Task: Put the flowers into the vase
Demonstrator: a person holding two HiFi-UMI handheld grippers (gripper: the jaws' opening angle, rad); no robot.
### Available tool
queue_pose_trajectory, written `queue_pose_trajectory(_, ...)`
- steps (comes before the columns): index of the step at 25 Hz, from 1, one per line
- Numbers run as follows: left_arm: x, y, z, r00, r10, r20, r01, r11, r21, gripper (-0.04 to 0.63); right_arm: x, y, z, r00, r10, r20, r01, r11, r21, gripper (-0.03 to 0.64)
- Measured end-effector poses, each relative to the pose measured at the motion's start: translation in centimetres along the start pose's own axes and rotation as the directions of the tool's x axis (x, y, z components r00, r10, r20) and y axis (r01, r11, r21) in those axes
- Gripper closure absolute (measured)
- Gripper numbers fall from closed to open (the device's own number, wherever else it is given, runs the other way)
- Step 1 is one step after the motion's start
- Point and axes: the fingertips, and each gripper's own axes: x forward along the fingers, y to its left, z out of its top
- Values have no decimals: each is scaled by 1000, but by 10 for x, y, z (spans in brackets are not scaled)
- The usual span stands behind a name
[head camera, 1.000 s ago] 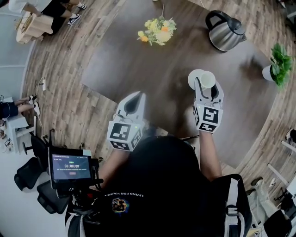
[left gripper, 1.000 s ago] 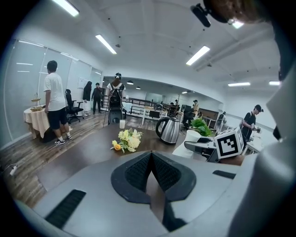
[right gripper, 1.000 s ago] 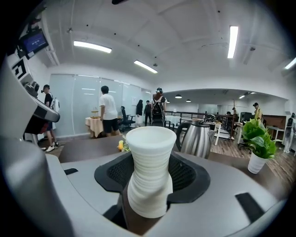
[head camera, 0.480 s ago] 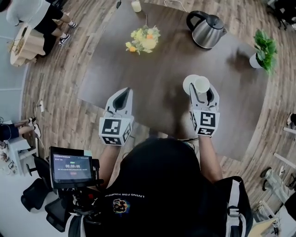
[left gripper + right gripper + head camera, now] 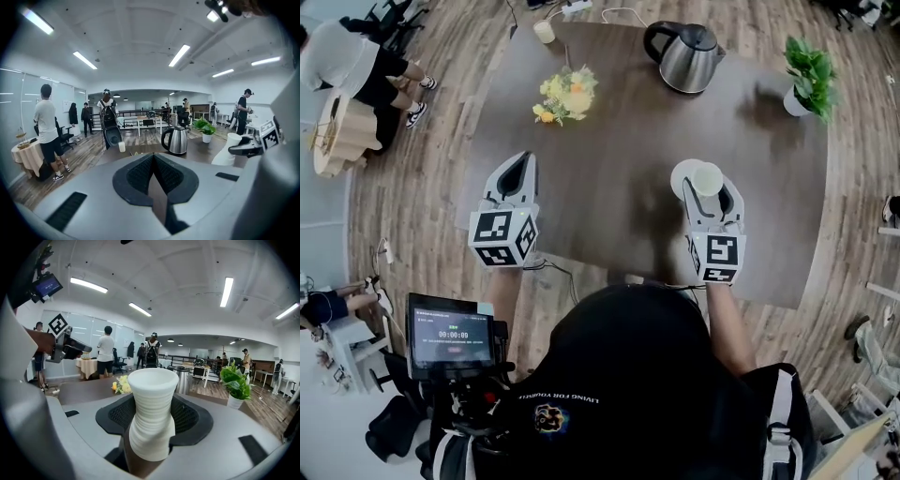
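A white ribbed vase [image 5: 698, 178] [image 5: 151, 413] stands upright between the jaws of my right gripper [image 5: 710, 187] [image 5: 152, 423], which is shut on its narrow waist over the near right part of the dark table [image 5: 619, 150]. The yellow and white flowers [image 5: 561, 96] [image 5: 121, 384] lie on the table's far left part, apart from both grippers. My left gripper [image 5: 522, 164] [image 5: 153, 158] hovers at the table's near left edge, jaws shut and empty, pointing towards the flowers.
A steel kettle [image 5: 684, 56] [image 5: 176, 139] stands at the table's back. A potted plant [image 5: 808, 80] [image 5: 234, 380] sits at the far right corner, a small white cup [image 5: 545, 31] at the far left. People stand beyond the table to the left [image 5: 347, 66].
Both grippers have moved farther over the table and risen a little. The left one has swung left and rolled; the right one still carries the vase.
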Motion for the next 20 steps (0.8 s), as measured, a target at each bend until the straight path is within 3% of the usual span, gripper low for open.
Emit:
queue_pose_trajectory(4,27,13,9,1000,-13,-9,13,999,46,588,-11,-13,-7,999,-43,-9,43,999,8,376)
queue_pose_trajectory(11,77,42,15,998,-41,-56,40,999,-35,588,-26,-25,-10,995,-100,-19,101,994,38,376)
queue_pose_trajectory(20,130,58,22,985,-73,-155,73,997,-9,588,-37,-34,-19,990,-138,-34,140,988,65,376)
